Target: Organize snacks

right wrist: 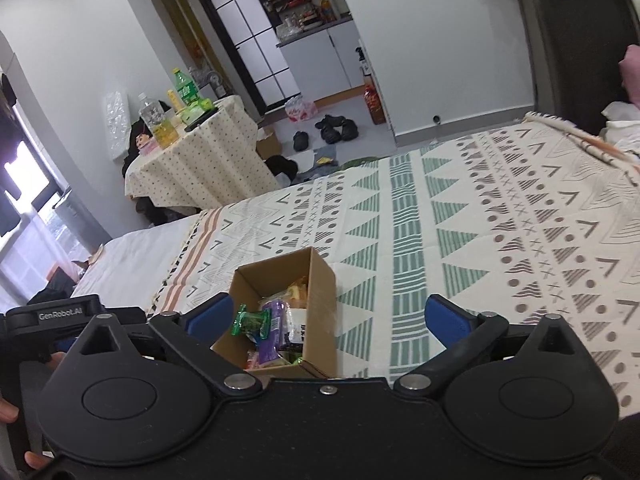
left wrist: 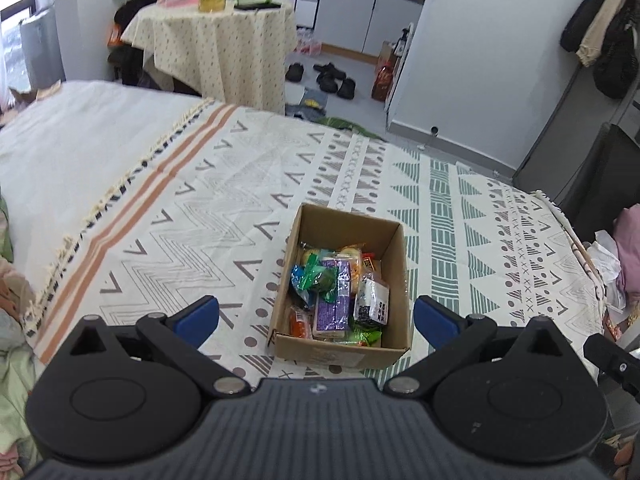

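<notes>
An open cardboard box (left wrist: pixel 394 280) sits on the patterned bedspread (left wrist: pixel 200 208), holding several wrapped snacks: a purple pack (left wrist: pixel 334 304), a green-wrapped candy (left wrist: pixel 318 278), a black-and-white pack (left wrist: pixel 372 300). My left gripper (left wrist: pixel 316 318) is open and empty, just in front of the box and above it. In the right wrist view the box (right wrist: pixel 320 292) lies low and left of centre, with the green candy (right wrist: pixel 252 322) and purple pack (right wrist: pixel 270 340) showing. My right gripper (right wrist: pixel 328 320) is open and empty, hovering near the box's right side.
A round table with a dotted cloth (left wrist: pixel 216 40) carries bottles beyond the bed. Shoes (left wrist: pixel 332 78) lie on the floor. A black chair (right wrist: pixel 580 48) and piled clothes (left wrist: pixel 624 256) stand at the bed's right edge. The other gripper's body (right wrist: pixel 60 316) is at left.
</notes>
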The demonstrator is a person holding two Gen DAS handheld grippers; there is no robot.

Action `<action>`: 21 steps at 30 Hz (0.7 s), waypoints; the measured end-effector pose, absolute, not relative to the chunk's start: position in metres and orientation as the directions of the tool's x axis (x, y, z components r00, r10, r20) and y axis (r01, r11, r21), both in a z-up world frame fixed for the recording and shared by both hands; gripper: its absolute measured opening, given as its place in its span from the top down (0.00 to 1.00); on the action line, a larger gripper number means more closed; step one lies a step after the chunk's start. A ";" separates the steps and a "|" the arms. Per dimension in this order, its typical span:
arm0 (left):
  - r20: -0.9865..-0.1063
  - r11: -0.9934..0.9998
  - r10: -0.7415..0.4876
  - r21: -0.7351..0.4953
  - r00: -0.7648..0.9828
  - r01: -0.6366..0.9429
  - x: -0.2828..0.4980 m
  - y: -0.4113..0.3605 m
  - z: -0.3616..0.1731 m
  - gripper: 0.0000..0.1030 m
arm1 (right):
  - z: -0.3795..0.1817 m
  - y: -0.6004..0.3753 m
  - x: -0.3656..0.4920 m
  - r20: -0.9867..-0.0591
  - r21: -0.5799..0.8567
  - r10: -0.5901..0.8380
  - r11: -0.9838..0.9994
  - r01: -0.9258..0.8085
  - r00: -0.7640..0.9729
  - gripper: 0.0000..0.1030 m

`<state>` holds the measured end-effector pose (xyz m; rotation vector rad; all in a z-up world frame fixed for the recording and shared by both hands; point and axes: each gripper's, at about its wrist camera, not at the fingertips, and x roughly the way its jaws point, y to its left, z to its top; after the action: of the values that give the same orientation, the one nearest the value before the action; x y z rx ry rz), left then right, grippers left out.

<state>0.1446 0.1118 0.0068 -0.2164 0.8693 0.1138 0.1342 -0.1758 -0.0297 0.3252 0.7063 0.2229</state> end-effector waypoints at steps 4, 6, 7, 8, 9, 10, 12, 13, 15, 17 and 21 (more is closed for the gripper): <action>-0.745 0.979 0.011 -0.128 0.667 -0.159 0.128 0.106 0.018 0.00 | -0.024 -0.180 0.120 -0.601 0.332 0.277 0.940 -0.082 0.750 0.00; -0.737 0.984 0.019 -0.106 0.676 -0.144 0.120 0.102 0.022 0.00 | -0.021 -0.181 0.112 -0.598 0.335 0.279 0.939 -0.082 0.751 0.00; -0.730 0.986 0.021 -0.099 0.683 -0.135 0.116 0.100 0.024 0.00 | -0.020 -0.182 0.109 -0.598 0.333 0.276 0.939 -0.080 0.752 0.00; -0.724 0.987 0.024 -0.090 0.689 -0.129 0.112 0.099 0.026 0.00 | -0.019 -0.182 0.105 -0.599 0.327 0.269 0.942 -0.077 0.754 0.00; -0.720 0.988 0.030 -0.082 0.693 -0.127 0.108 0.097 0.027 0.00 | -0.017 -0.182 0.100 -0.599 0.318 0.261 0.945 -0.074 0.757 0.00; -0.714 0.989 0.034 -0.075 0.699 -0.125 0.103 0.096 0.029 0.00 | -0.015 -0.183 0.096 -0.597 0.312 0.257 0.947 -0.075 0.760 0.00; -0.704 0.991 0.038 -0.062 0.709 -0.115 0.094 0.095 0.032 0.00 | -0.011 -0.184 0.087 -0.591 0.300 0.254 0.950 -0.084 0.766 0.00; -0.700 0.992 0.038 -0.057 0.713 -0.109 0.089 0.094 0.033 0.00 | -0.009 -0.184 0.083 -0.587 0.293 0.251 0.952 -0.087 0.769 0.00; -0.697 0.993 0.036 -0.057 0.716 -0.105 0.080 0.092 0.036 0.00 | -0.005 -0.185 0.075 -0.585 0.280 0.241 0.956 -0.086 0.774 0.00; -0.688 0.994 0.029 -0.057 0.725 -0.094 0.070 0.090 0.039 0.00 | -0.002 -0.185 0.067 -0.586 0.265 0.235 0.960 -0.090 0.775 0.00; -0.678 0.997 0.019 -0.042 0.735 -0.064 0.056 0.084 0.045 0.00 | 0.003 -0.186 0.052 -0.577 0.245 0.217 0.966 -0.087 0.787 0.00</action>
<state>0.0556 0.0840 0.0450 -0.0635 0.7436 0.0457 0.0520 -0.1857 0.0033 0.2100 0.6449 0.1653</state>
